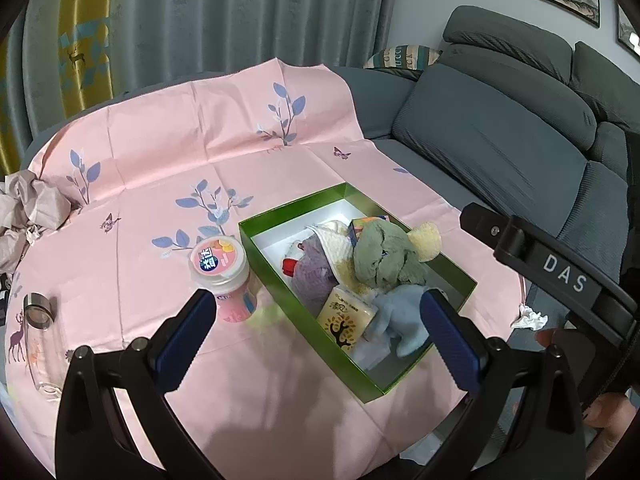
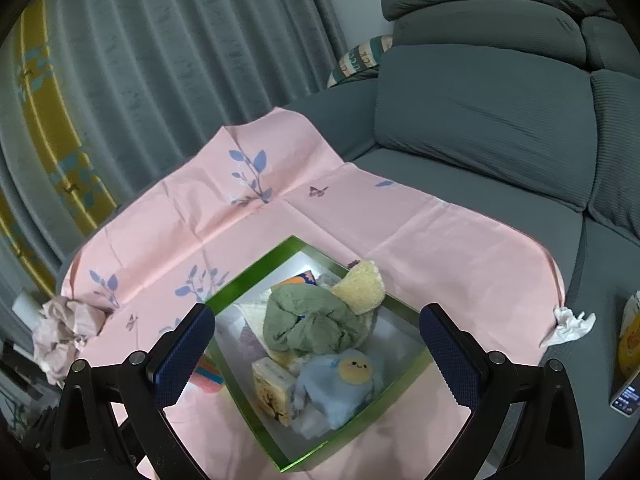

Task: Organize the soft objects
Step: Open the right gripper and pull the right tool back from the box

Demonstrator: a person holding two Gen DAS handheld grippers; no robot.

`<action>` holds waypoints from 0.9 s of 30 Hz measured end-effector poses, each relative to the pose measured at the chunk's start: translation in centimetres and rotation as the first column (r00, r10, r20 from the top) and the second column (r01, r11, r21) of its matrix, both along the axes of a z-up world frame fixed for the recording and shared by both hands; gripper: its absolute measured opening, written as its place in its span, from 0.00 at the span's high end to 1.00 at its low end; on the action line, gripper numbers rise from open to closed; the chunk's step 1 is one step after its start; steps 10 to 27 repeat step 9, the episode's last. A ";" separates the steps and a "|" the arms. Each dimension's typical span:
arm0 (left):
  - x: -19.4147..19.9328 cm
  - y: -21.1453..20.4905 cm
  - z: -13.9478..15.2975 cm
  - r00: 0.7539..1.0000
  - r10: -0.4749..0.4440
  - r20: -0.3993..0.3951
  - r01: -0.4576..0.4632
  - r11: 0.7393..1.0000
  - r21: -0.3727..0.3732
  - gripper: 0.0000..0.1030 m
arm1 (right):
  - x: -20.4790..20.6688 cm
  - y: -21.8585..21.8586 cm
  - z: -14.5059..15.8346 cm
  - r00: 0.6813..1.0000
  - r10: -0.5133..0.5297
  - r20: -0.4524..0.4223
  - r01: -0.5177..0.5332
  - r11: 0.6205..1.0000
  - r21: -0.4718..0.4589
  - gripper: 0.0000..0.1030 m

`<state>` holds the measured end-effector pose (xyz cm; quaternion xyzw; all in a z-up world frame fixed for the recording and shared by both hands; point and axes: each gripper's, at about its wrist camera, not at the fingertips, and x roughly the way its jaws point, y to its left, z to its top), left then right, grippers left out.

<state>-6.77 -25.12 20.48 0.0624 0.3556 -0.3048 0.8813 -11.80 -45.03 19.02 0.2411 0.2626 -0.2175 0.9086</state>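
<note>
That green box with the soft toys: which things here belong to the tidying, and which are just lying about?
Part of the job:
green box
blue plush
green cloth
yellow cloth
tissue pack

Just lying about:
pink bottle
crumpled paper
white tissue
phone

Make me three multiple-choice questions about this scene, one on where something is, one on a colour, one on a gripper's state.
1. Where is the blue plush toy?
A. inside the green box
B. on the sofa
C. between the right gripper's fingers

2. What colour is the cloth under the box?
A. white
B. pink
C. yellow

3. How does the right gripper stand?
A. shut on a towel
B. shut on nothing
C. open

Answers: 1 A, it lies at the box's near end; 2 B, pink with blue leaves; 3 C, its fingers stand wide apart, holding nothing.
</note>
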 end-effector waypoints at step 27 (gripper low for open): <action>0.2 0.6 -0.1 1.000 -0.005 -0.030 0.005 1.000 -0.024 0.01 | 0.1 0.4 0.0 1.000 -0.011 -0.018 0.011 1.000 -0.015 0.01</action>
